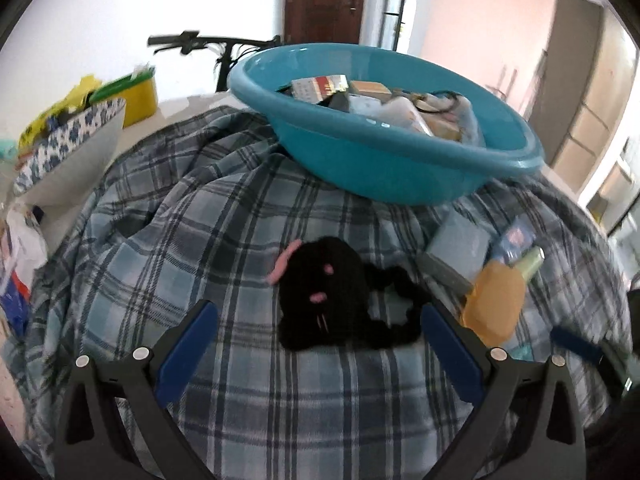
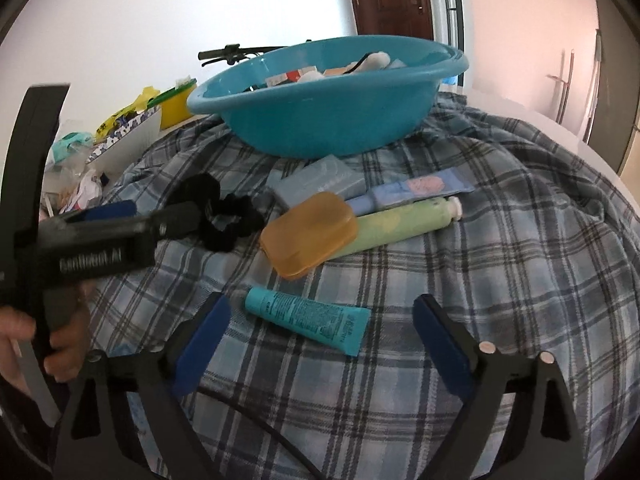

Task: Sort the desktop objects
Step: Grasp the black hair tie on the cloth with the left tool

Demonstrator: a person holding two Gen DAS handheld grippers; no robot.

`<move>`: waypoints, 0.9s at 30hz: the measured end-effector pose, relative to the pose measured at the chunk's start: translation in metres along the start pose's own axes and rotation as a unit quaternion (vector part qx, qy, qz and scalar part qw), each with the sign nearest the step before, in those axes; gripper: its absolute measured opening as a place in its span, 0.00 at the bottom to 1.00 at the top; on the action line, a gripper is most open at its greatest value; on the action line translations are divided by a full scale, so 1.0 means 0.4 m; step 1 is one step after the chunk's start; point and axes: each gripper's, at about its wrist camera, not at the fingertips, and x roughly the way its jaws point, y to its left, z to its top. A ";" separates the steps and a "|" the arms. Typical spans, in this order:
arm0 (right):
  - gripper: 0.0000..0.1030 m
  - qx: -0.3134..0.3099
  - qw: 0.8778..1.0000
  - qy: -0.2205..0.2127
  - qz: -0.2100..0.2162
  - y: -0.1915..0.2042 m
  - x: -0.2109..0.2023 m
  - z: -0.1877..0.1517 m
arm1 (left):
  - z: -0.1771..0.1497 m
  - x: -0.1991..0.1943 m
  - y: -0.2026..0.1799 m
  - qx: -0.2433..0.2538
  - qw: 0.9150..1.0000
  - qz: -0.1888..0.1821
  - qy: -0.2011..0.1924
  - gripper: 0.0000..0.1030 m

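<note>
Right wrist, teal tube (image 2: 307, 319) between spread fingers (image 2: 203, 336) (untouched), plaid cloth (image 2: 500, 260)

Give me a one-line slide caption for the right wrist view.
Open right gripper hovers over a teal tube on plaid cloth, blue basin behind.

A dark brown door (image 1: 326, 0) stands in the white wall (image 1: 120, 8). Black bike handlebars (image 1: 208, 42) lean just left of the door. Right of the door are a pink wall (image 1: 480, 20) and tall grey cupboards (image 1: 576, 88)
</note>
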 end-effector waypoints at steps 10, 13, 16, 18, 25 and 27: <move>0.38 0.003 1.000 0.015 0.011 -0.006 0.019 -0.003 | -0.004 0.065 -0.008 0.025 0.999 -0.008 0.033 0.49; 0.23 0.024 1.000 0.009 0.018 -0.026 0.013 0.000 | -0.009 0.038 -0.014 0.039 0.999 0.011 0.006 0.43; 0.13 0.030 0.999 0.005 0.012 -0.035 0.006 0.002 | -0.019 0.014 -0.022 0.049 0.999 0.013 -0.005 0.40; 0.13 0.030 0.999 0.003 0.013 -0.036 0.003 0.002 | -0.026 -0.002 -0.030 0.059 0.998 0.015 -0.010 0.38; 0.13 0.025 0.999 0.013 0.045 -0.029 0.011 0.002 | -0.084 -0.074 -0.050 0.098 0.995 0.003 -0.006 0.38; 0.13 0.026 0.999 0.013 0.046 -0.029 0.016 0.003 | -0.093 -0.085 -0.044 0.096 0.995 -0.003 -0.001 0.38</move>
